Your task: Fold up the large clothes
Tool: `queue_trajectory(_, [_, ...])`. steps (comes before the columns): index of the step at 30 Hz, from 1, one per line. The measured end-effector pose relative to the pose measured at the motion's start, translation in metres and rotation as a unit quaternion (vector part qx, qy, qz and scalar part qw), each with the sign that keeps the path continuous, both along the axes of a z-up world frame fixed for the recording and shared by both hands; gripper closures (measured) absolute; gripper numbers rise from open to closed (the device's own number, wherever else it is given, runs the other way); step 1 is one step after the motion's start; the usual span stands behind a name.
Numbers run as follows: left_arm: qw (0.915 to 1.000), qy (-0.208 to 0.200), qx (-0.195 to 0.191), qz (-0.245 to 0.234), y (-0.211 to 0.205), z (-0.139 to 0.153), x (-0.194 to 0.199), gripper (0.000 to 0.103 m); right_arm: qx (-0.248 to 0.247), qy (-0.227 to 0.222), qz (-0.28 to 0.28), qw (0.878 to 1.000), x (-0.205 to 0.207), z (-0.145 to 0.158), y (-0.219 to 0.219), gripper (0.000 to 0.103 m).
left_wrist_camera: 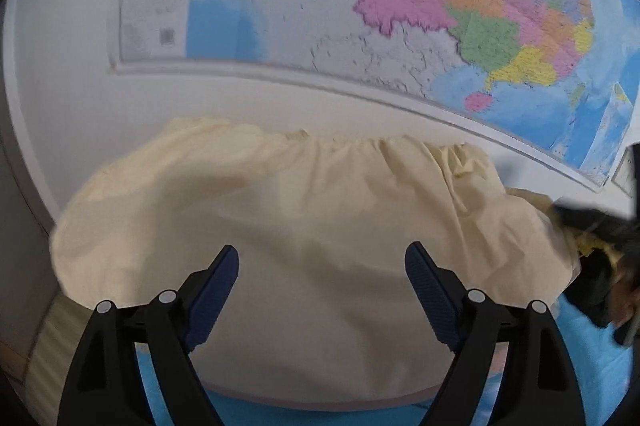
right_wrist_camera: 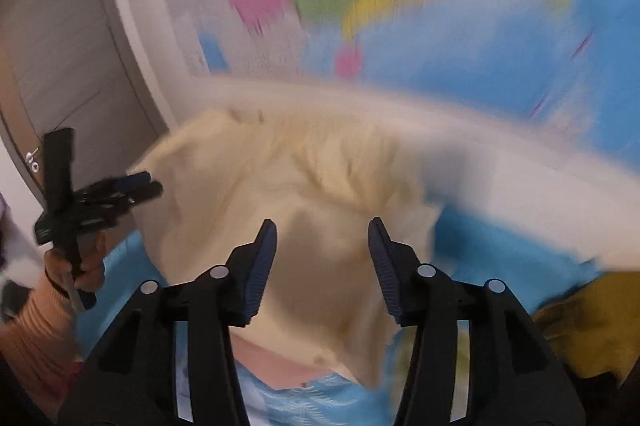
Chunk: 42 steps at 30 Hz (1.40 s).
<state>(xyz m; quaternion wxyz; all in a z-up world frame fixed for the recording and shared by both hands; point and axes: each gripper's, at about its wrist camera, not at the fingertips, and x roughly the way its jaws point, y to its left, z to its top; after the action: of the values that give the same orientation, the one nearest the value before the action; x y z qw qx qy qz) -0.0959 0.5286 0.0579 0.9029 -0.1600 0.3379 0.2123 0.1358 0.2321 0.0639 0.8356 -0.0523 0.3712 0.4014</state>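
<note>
A large cream garment (left_wrist_camera: 300, 193) lies rumpled on a surface covered with a coloured map (left_wrist_camera: 440, 5). My left gripper (left_wrist_camera: 323, 250) hovers over its near part, jaws wide open with nothing between them. At the garment's right edge the right hand's tool shows only as a dark blur (left_wrist_camera: 596, 250). In the blurred right wrist view the cream garment (right_wrist_camera: 304, 165) lies bunched beneath my right gripper (right_wrist_camera: 322, 224), whose fingers stand apart without pressing on cloth. A hand (right_wrist_camera: 76, 274) holds the left gripper (right_wrist_camera: 154, 183) at the cloth's left edge.
A mustard-yellow cloth (right_wrist_camera: 592, 326) lies bunched at the lower right. The map's white border (left_wrist_camera: 280, 81) runs behind the garment. A grey door (right_wrist_camera: 60, 45) stands beyond the surface's left end. A ribbed orange sleeve (right_wrist_camera: 28, 326) is at the far left.
</note>
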Motion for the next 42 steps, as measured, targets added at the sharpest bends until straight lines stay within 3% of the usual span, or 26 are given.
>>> queue_trajectory(2, [0.9995, 0.027, -0.014, 0.005, 0.002, -0.016, 0.007, 0.021, -0.019, 0.047, 0.02, 0.999, 0.0, -0.033, 0.004, 0.073])
queue_trajectory(5, [0.9994, 0.035, -0.001, -0.003, -0.003, -0.03, 0.005, 0.021, -0.081, 0.013, 0.049, 0.995, -0.028, -0.066, 0.006, 0.076])
queue_trajectory(8, [0.9988, 0.045, 0.02, 0.004, -0.011, -0.034, 0.007, 0.021, -0.07, 0.0, 0.028, 0.997, -0.041, -0.055, -0.005, 0.075])
queue_trajectory(10, [0.9988, 0.04, 0.024, 0.012, -0.015, -0.032, 0.005, 0.021, -0.037, -0.014, 0.022, 0.999, -0.047, -0.04, -0.009, 0.074])
queue_trajectory(13, [0.9986, 0.035, 0.033, 0.02, -0.023, -0.026, -0.001, 0.02, 0.006, -0.03, 0.031, 0.999, -0.059, -0.021, -0.008, 0.062])
queue_trajectory(16, [0.9984, 0.04, 0.037, 0.018, -0.025, -0.03, 0.001, 0.016, -0.001, -0.006, 0.047, 0.999, -0.057, -0.037, 0.012, 0.061])
queue_trajectory(20, [0.998, 0.047, 0.038, 0.021, -0.019, -0.04, 0.002, 0.014, -0.045, -0.014, 0.051, 0.998, -0.058, -0.066, 0.037, 0.06])
queue_trajectory(28, [0.9955, 0.035, 0.079, 0.04, -0.046, -0.026, -0.01, 0.015, -0.013, -0.008, 0.048, 0.999, -0.067, -0.046, 0.025, 0.044])
queue_trajectory(30, [0.9946, 0.034, 0.09, 0.038, -0.056, -0.023, -0.014, 0.01, -0.007, -0.011, 0.048, 0.999, -0.07, -0.046, 0.018, 0.033])
queue_trajectory(33, [0.9941, 0.023, 0.101, 0.035, -0.073, -0.016, -0.021, 0.007, 0.006, -0.012, 0.045, 0.999, -0.073, -0.043, 0.017, 0.029])
queue_trajectory(42, [0.9949, 0.007, 0.092, 0.041, -0.111, -0.008, -0.038, 0.007, 0.028, -0.027, 0.026, 0.999, -0.087, -0.032, 0.005, 0.013])
